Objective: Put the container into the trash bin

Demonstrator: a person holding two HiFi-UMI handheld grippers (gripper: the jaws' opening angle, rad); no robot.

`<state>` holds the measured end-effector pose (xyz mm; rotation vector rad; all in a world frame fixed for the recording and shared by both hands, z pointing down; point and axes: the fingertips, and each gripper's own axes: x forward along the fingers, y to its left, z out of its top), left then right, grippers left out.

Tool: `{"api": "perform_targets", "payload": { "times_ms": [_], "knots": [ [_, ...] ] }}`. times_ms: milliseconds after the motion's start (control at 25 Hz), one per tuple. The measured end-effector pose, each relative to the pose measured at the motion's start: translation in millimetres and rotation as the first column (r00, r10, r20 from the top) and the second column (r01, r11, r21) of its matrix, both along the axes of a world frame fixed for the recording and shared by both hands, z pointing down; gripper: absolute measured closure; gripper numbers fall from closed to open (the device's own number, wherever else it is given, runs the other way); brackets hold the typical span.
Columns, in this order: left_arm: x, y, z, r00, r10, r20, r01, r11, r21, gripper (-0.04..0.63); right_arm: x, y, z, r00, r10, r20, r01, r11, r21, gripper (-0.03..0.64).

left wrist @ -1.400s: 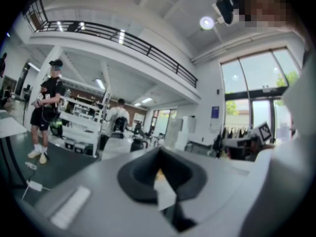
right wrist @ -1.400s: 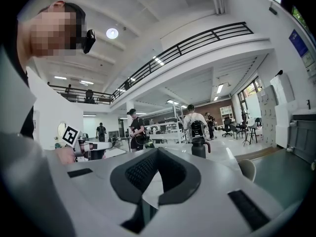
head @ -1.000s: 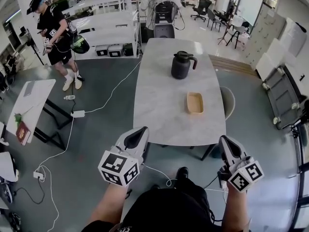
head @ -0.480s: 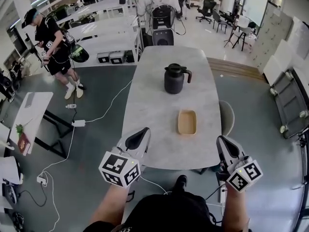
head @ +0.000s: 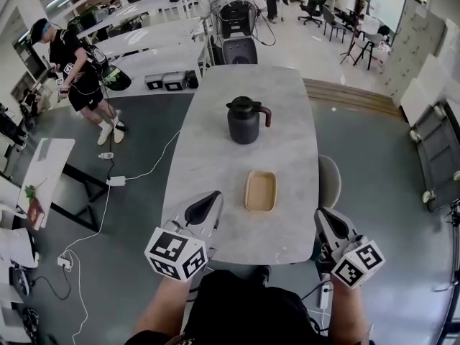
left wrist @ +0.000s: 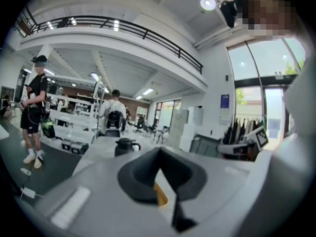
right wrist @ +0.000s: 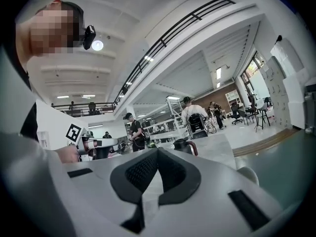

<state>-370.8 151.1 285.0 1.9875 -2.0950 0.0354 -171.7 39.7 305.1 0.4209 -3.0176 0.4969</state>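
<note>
Head view, left to right.

1. A person in black (head: 75, 70) stands on the grey floor at the 10 o'clock position of the frame. A small white table (head: 44, 160) is at 8 o'clock, and white cables (head: 147, 165) run across the floor from it toward the bench.
2. The left gripper (head: 215, 195) is at 7 o'clock, level with the near edge of the bench (head: 215, 142). Its marker cube (head: 176, 254) faces the camera. The jaws are pressed together at the tips, with nothing between them. The left gripper view confirms this: the dark pads (left wrist: 136, 177) meet at a point.
3. The container (head: 260, 190), a shallow tan rectangular tray, lies flat on the near half of the bench. It is at 1 o'clock from the left gripper and 10 o'clock from the right gripper, and touches neither.
4. A black jug (head: 244, 119) with a handle stands upright at 11 o'clock from the container, well apart from it, near the bench centre. It also appears in the left gripper view (left wrist: 126, 147) and the right gripper view (right wrist: 183, 145).
5. A second person with a backpack (head: 236, 2) is at 12 o'clock, beyond the far end of the bench.
6. A pale round seat (head: 330, 182) sits just beside the right edge of the bench, at 3 o'clock from the container.
7. The right gripper (head: 321, 215) is at 5 o'clock, off the near right corner of the bench. Its jaws are closed tip to tip and empty, as the right gripper view (right wrist: 157, 150) shows.
</note>
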Motion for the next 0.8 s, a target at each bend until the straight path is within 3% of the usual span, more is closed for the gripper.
{"api": "perform_targets", "payload": {
  "times_ms": [360,800],
  "knots": [
    [-16.5,-15.4,13.8,0.998,-0.052,-0.028,0.051,0.999,-0.012,0.588,-16.4,-24.3,-0.1,0.999,-0.04,-0.018,0.04,0.999,0.019,0.624],
    [-65.5,-57.1,7.0,1.0,0.001,-0.026,0.0,1.0,0.018,0.588,-87.7,-43.8,-21.2,0.998,-0.053,-0.045,0.055,0.997,0.059,0.624]
  ]
}}
